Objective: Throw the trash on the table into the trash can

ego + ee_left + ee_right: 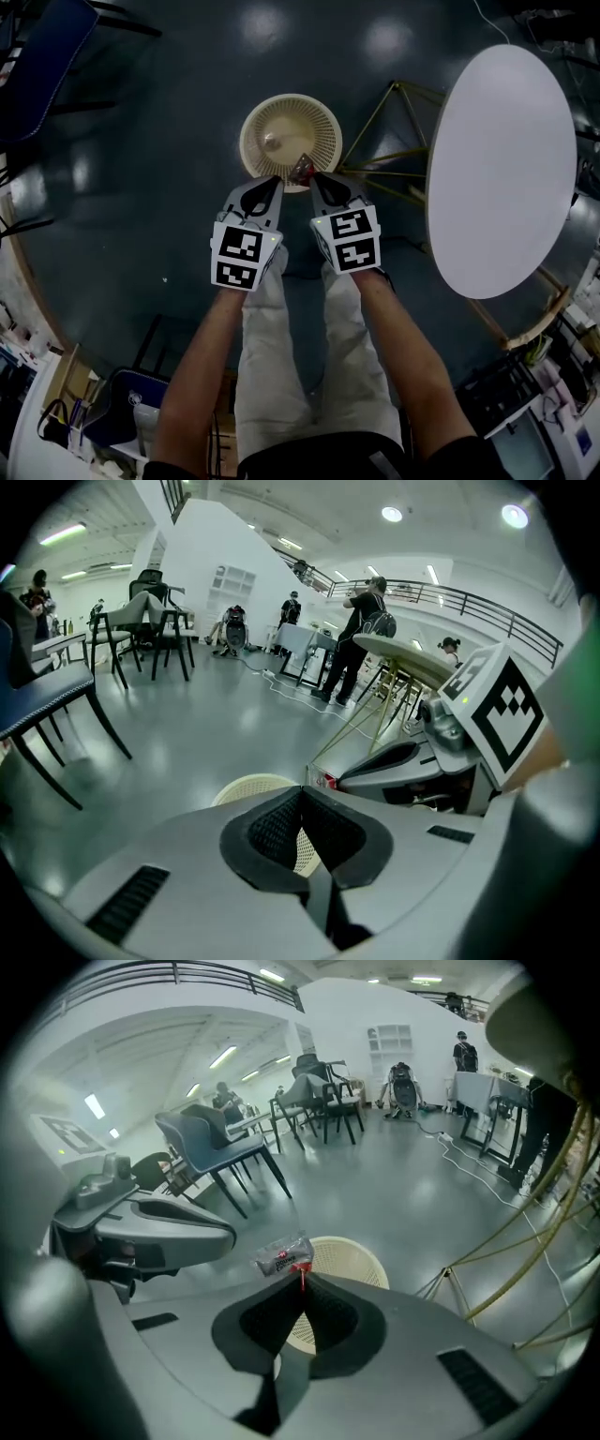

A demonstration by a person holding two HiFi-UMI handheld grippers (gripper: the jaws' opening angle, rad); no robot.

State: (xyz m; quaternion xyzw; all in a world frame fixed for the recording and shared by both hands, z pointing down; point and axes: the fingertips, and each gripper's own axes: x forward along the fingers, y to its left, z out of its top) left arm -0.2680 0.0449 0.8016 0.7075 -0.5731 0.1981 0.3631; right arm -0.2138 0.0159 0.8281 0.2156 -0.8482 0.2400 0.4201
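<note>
Trash, a small clear wrapper [284, 1258] with red print, is pinched by one corner at the very tip of the right tool [302, 1283]. That tool's jaws are pressed together on the corner, and the rest of the wrapper sticks out past the tips toward the left.

Just to the left of it is the left tool [302, 794], its jaws closed with nothing between them. The two tools sit side by side, both angled downward, their tips near each other but apart.

Seen from the head view, the wrapper hangs over the near edge of the trash can [247, 141], a round cream basket with latticed walls that stands on the floor [141, 187]. Both tool tips reach to that near rim. The floor is dark, glossy and grey.

To the right of the can is the worktop [502, 169], a white oval top on thin yellowish legs [380, 117] that spread toward the can.

Nearer in the head view, two bare forearms [202, 375] run back from the tools above a pair of light trousers [281, 375].

Far across the room, both tool views show dark chairs [220, 1152] and several people standing.
</note>
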